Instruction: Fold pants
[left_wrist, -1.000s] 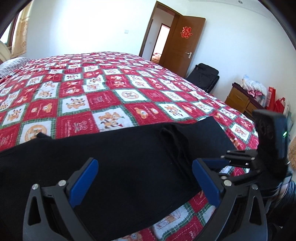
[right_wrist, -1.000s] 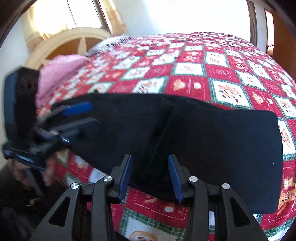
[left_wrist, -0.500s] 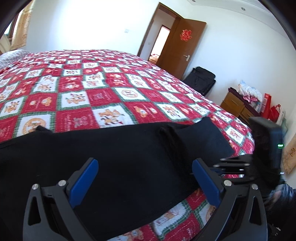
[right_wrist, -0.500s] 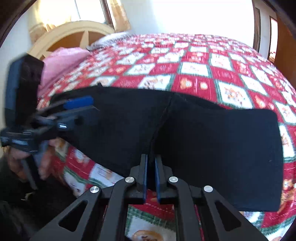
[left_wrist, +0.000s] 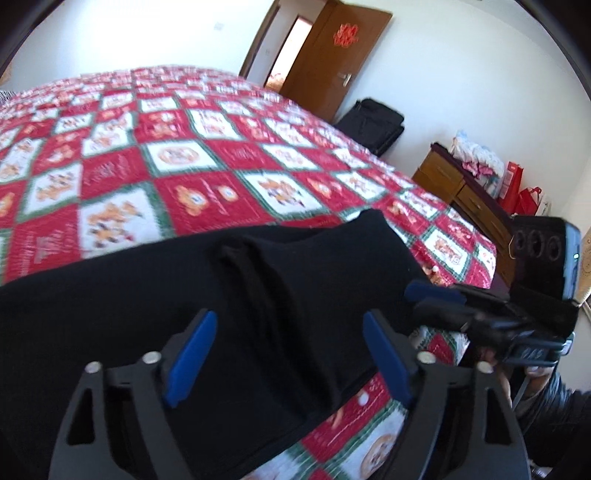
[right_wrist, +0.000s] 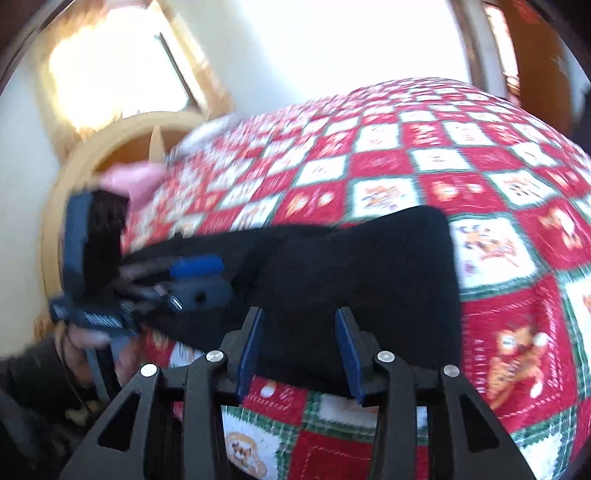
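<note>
Bedroom, patchwork quilt (left_wrist: 192, 177). Right gripper (right_wrist: 299, 350), pressed together half-second ago, now spread, released black pants (right_wrist: 351, 266) ahead; left gripper (left_wrist: 284, 358) spread, narrower. Regrasp likely.

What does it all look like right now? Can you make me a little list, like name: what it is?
pants: black pants lying flat across the near edge of the bed
bed cover: red, white and green checked quilt with cartoon animals
left hand-held gripper: open, blue pads over the pants, gripping nothing
right hand-held gripper: open, over the near edge of the pants
door: brown door, standing open
extras: black bag on the floor, wooden dresser by the wall
</note>
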